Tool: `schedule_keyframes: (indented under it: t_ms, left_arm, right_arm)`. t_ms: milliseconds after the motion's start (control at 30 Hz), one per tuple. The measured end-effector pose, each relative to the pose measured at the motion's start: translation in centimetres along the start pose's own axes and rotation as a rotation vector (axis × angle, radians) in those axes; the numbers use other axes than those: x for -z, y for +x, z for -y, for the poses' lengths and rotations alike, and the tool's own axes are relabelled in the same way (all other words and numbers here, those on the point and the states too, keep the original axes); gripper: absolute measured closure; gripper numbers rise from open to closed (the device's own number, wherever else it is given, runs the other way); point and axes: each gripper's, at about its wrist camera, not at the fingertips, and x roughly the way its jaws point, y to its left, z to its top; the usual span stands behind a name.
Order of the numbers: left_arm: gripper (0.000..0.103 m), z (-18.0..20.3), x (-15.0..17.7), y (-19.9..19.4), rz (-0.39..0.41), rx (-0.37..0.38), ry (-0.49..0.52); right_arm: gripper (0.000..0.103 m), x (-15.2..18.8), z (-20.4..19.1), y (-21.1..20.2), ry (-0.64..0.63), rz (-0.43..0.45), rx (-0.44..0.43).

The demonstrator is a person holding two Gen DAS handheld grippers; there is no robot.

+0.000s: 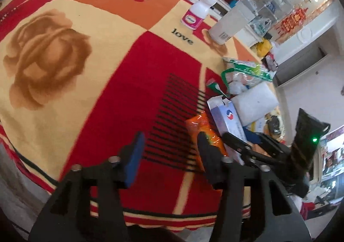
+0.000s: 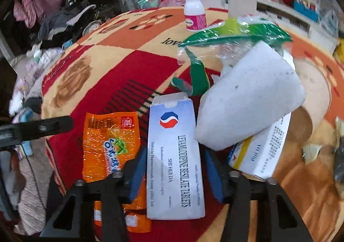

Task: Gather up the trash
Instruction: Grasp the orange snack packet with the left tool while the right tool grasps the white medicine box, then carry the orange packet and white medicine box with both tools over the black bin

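A white tablet box (image 2: pixel 175 156) with a red-and-blue logo lies on the red-patterned cloth between the fingers of my right gripper (image 2: pixel 175 169), whose jaws stand open close around it. An orange wrapper (image 2: pixel 109 145) lies left of the box. A white foam block (image 2: pixel 249 100) and a second white box (image 2: pixel 264 151) lie to the right, with a green-edged clear plastic bag (image 2: pixel 228 35) behind. My left gripper (image 1: pixel 169 145) is open and empty over the cloth, its right finger at the orange wrapper (image 1: pixel 204 132). The tablet box (image 1: pixel 228 119) shows beside it.
A white pill bottle with a pink label (image 1: pixel 196 13) (image 2: pixel 194 13) and a tall white carton (image 1: pixel 230 25) stand further back on the cloth-covered table (image 1: pixel 86 38). The table's edge is close below both grippers. Cluttered shelves and hanging clothes surround it.
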Motion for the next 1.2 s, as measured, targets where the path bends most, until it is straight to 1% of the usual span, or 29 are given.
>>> schedule_keyframes:
  t_ms: [67, 133, 200, 333, 400, 467, 567, 633, 767, 833, 933, 1000, 1067, 1167, 1200]
  left_arm:
    - [0.051, 0.6, 0.2, 0.0, 0.002, -0.001, 0.001]
    - [0.049, 1.3, 0.6, 0.2, 0.005, -0.007, 0.005]
    - [0.041, 2.2, 1.1, 0.8, -0.004, -0.021, 0.011]
    - [0.038, 3.9, 1.8, 2.6, -0.028, -0.04, 0.018]
    - [0.037, 4.9, 2.0, 3.7, -0.039, -0.068, 0.02]
    - [0.036, 5.7, 2.1, 4.4, -0.041, -0.082, 0.018]
    - [0.03, 7.0, 2.2, 5.5, -0.036, -0.135, 0.038]
    - [0.03, 7.9, 2.1, 6.0, -0.015, -0.185, 0.061]
    - [0.03, 8.4, 2.0, 6.6, 0.001, -0.235, 0.077]
    - [0.03, 8.9, 2.1, 6.9, -0.002, -0.267, 0.112]
    - [0.03, 9.6, 2.6, 7.4, -0.013, -0.312, 0.196]
    - [0.03, 9.8, 3.0, 7.6, -0.024, -0.333, 0.252]
    - [0.03, 9.8, 3.4, 7.6, -0.029, -0.339, 0.292]
    - [0.031, 9.5, 3.4, 7.3, -0.03, -0.314, 0.299]
    - [0.036, 9.1, 3.3, 7.1, -0.028, -0.296, 0.286]
  right_arm:
    - [0.059, 0.2, 0.8, -0.6, 0.002, 0.009, 0.028]
    - [0.059, 0.9, 2.4, -1.4, 0.031, 0.014, 0.063]
    - [0.059, 1.7, 4.0, -2.3, 0.069, 0.01, 0.068]
    - [0.059, 4.1, 5.9, -4.2, 0.119, 0.014, 0.023]
    - [0.059, 5.0, 5.9, -4.8, 0.123, 0.018, 0.01]
    - [0.059, 5.7, 5.9, -5.1, 0.134, 0.026, -0.015]
    - [0.057, 6.2, 6.0, -5.1, 0.137, 0.036, -0.033]
    - [0.055, 6.3, 6.2, -5.2, 0.145, 0.042, -0.051]
    - [0.053, 6.5, 6.5, -5.2, 0.162, 0.049, -0.074]
    - [0.053, 6.5, 6.6, -5.2, 0.167, 0.052, -0.08]
    - [0.046, 6.4, 6.3, -5.2, 0.163, 0.052, -0.081]
    - [0.038, 6.4, 6.1, -5.1, 0.152, 0.048, -0.079]
    - [0.037, 6.3, 5.8, -5.1, 0.139, 0.049, -0.066]
    - [0.037, 6.1, 5.6, -4.8, 0.13, 0.063, -0.044]
    - [0.043, 6.0, 5.7, -4.8, 0.131, 0.066, -0.037]
